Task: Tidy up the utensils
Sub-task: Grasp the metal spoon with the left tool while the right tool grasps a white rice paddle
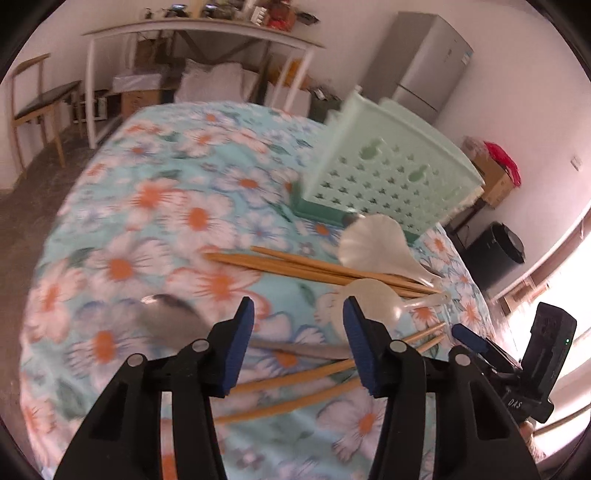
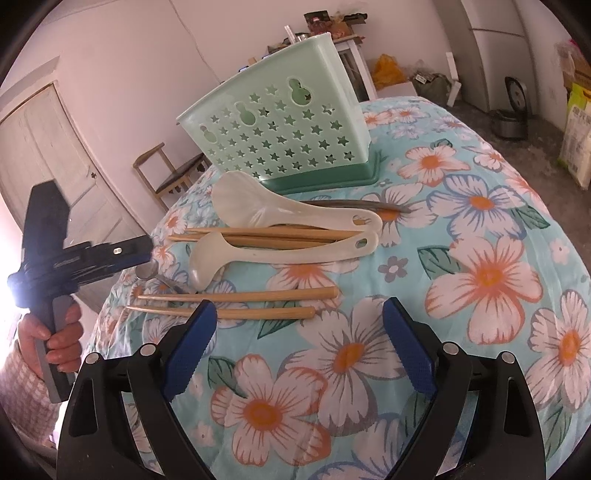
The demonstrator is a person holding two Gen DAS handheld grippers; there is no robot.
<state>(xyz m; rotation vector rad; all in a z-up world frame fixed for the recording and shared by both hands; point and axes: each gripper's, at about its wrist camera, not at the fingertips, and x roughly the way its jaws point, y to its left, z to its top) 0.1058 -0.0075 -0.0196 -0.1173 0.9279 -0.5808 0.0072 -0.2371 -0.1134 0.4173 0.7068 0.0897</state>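
Observation:
A mint green perforated utensil basket (image 1: 388, 173) (image 2: 284, 125) stands upright on the floral tablecloth. In front of it lie two white plastic rice paddles (image 2: 291, 216) (image 1: 373, 243), one pair of wooden chopsticks (image 2: 266, 234) between them, and a second pair (image 2: 236, 302) (image 1: 295, 384) nearer. A metal spoon (image 1: 173, 317) lies just beyond my left gripper (image 1: 299, 310), which is open and empty above the spoon handle. Another metal utensil (image 2: 362, 204) lies behind the paddles. My right gripper (image 2: 299, 314) is open and empty, close to the near chopsticks.
The table carries a blue floral cloth (image 2: 480, 277). A white shelf table (image 1: 199, 33), a wooden chair (image 1: 37, 103) and a grey fridge (image 1: 428, 59) stand in the room behind. The left gripper with the holding hand also shows in the right wrist view (image 2: 147, 245).

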